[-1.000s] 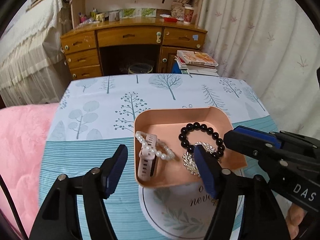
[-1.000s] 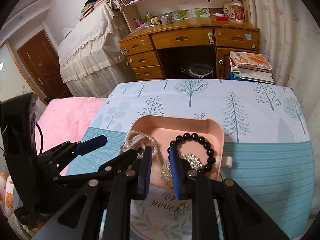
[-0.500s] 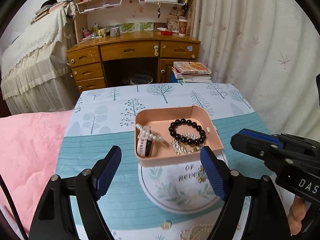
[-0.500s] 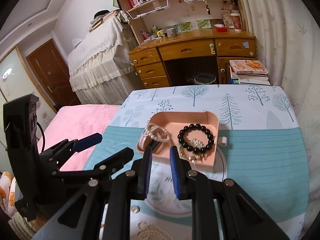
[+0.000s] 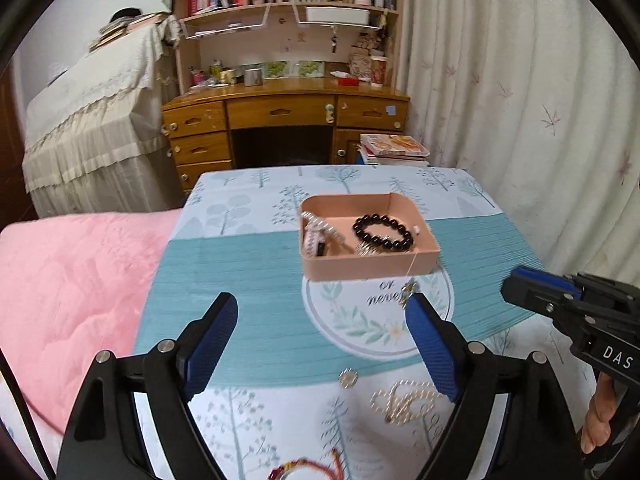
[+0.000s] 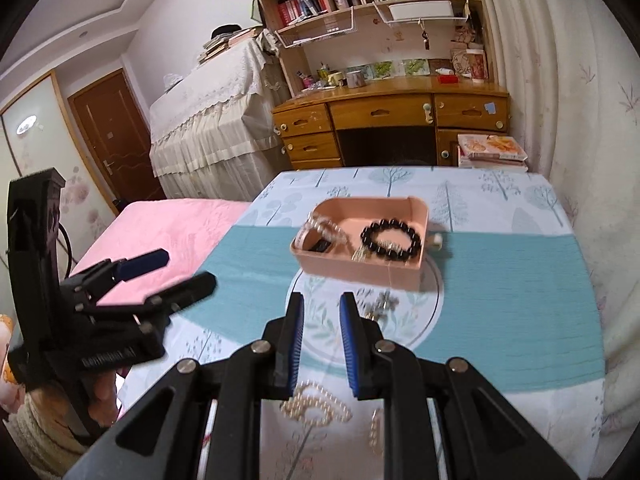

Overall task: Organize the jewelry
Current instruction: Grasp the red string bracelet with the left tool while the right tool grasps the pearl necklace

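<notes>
A pink tray (image 5: pixel 368 269) (image 6: pixel 360 273) stands mid-table and holds a black bead bracelet (image 5: pixel 382 233) (image 6: pixel 391 239), a pearl bracelet over a white watch (image 5: pixel 316 236) and a sparkly silver piece. Loose on the cloth nearer me lie a pearl necklace (image 5: pixel 404 400) (image 6: pixel 316 405), a small charm (image 5: pixel 409 290) (image 6: pixel 384 304), a round stud (image 5: pixel 348 379) and a red braided bracelet (image 5: pixel 304 469). My left gripper (image 5: pixel 320 312) (image 6: pixel 188 270) hovers short of the tray, its jaws opening wide with nothing between them. My right gripper (image 6: pixel 322 304) (image 5: pixel 514 286) is opening too, its narrow gap empty.
The table carries a tree-print cloth (image 5: pixel 256 264). A pink blanket (image 5: pixel 72 288) borders its left edge and a curtain (image 5: pixel 520 120) hangs at the right. Beyond stand a wooden desk (image 5: pixel 280 112) and a stack of books (image 5: pixel 394 148).
Both grippers have drawn back from over the tray, bringing the loose jewelry near the front edge into view. The left jaws have spread wider and the right jaws have parted a little.
</notes>
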Motion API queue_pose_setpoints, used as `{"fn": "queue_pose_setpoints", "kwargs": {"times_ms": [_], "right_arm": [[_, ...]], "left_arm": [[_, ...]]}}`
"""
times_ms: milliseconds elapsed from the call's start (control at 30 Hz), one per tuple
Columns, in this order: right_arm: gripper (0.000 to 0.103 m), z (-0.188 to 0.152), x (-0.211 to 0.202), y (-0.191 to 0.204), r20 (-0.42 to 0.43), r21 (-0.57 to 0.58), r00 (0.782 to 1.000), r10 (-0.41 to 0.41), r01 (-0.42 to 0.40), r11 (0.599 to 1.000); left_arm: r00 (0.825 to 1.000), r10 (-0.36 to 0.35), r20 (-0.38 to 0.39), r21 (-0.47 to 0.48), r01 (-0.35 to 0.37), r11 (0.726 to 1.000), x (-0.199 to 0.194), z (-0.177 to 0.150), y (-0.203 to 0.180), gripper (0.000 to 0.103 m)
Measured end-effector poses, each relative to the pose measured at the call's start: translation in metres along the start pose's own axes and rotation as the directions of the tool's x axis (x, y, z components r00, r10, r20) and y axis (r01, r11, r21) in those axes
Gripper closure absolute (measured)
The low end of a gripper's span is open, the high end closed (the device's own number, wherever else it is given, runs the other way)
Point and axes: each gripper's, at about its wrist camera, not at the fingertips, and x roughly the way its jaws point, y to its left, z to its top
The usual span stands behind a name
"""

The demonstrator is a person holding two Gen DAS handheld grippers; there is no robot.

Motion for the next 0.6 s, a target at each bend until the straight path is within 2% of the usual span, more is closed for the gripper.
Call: {"fn": "queue_pose_setpoints", "kwargs": {"times_ms": [67, 267, 367, 500, 600], "right_arm": [[0.072, -0.011, 0.001, -0.001, -0.01, -0.001, 1.0, -0.003, 0.003, 1.0], [0.071, -0.044, 0.011, -0.004, -0.061, -0.01, 0.998, -0.01, 0.009, 1.0], [0.071, -0.057, 0.02, -0.008, -0.096, -0.001, 0.995, -0.004, 0.003, 1.0], [0.071, -0.072, 0.032, -0.009, -0.133, -0.021, 0.991, -0.022, 0.02, 1.0], [0.071, -0.078, 0.038, -0.006, -0.148, -0.044, 0.988, -0.031, 0.025, 0.999]], "left_arm": [[1.0, 0.006, -0.011, -0.025, -0.006, 1.0, -0.003, -0.012, 0.009, 0.018], [0.994, 0.02, -0.107, -0.11, -0.032, 0.993, 0.005, -0.057, 0.037, 0.018], [0.982, 0.041, -0.183, -0.139, -0.067, 0.988, 0.016, -0.083, 0.049, 0.019], [0.96, 0.044, -0.277, -0.169, -0.093, 0.981, 0.027, -0.116, 0.058, 0.025], [0.949, 0.036, -0.315, -0.185, -0.099, 0.978, 0.028, -0.134, 0.059, 0.025]]}}
